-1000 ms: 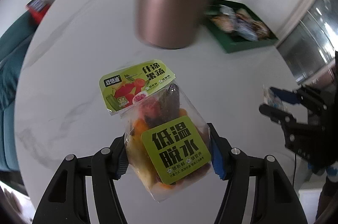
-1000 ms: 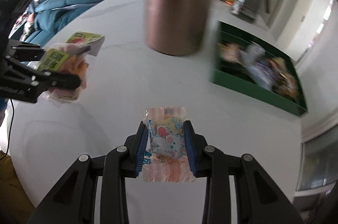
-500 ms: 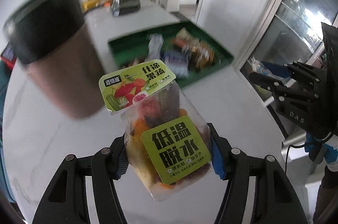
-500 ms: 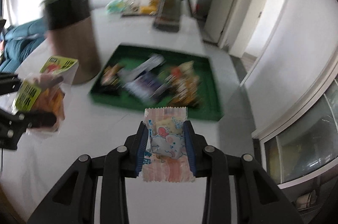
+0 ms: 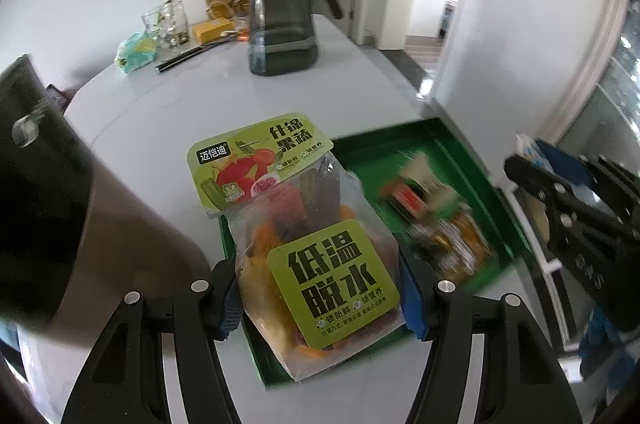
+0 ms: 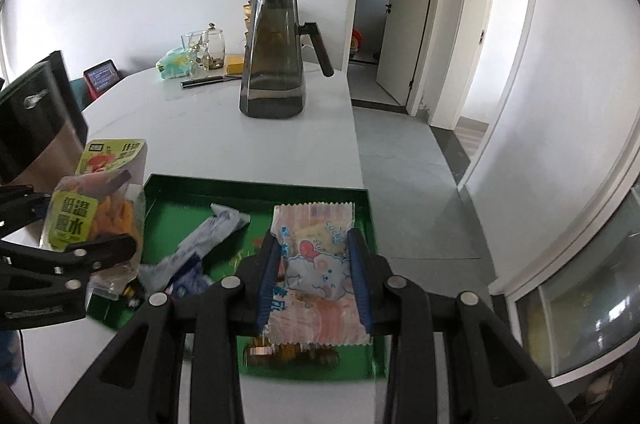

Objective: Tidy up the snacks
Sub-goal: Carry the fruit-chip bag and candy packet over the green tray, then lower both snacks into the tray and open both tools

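Left gripper [image 5: 320,288] clamps your dried-fruit bag [image 5: 316,256] at centre frame | right gripper [image 6: 316,276] clamps the pink wafer packet [image 6: 316,272] | green tray [image 6: 256,190] below both | risk: 2 releases together can bump, or land on the rim.

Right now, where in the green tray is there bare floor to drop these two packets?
Bare floor in the green plastic tray runs along its far wall, widest at the far left corner. The near half is crowded: a grey-blue wrapper on the left, orange-brown packets toward the near edge.
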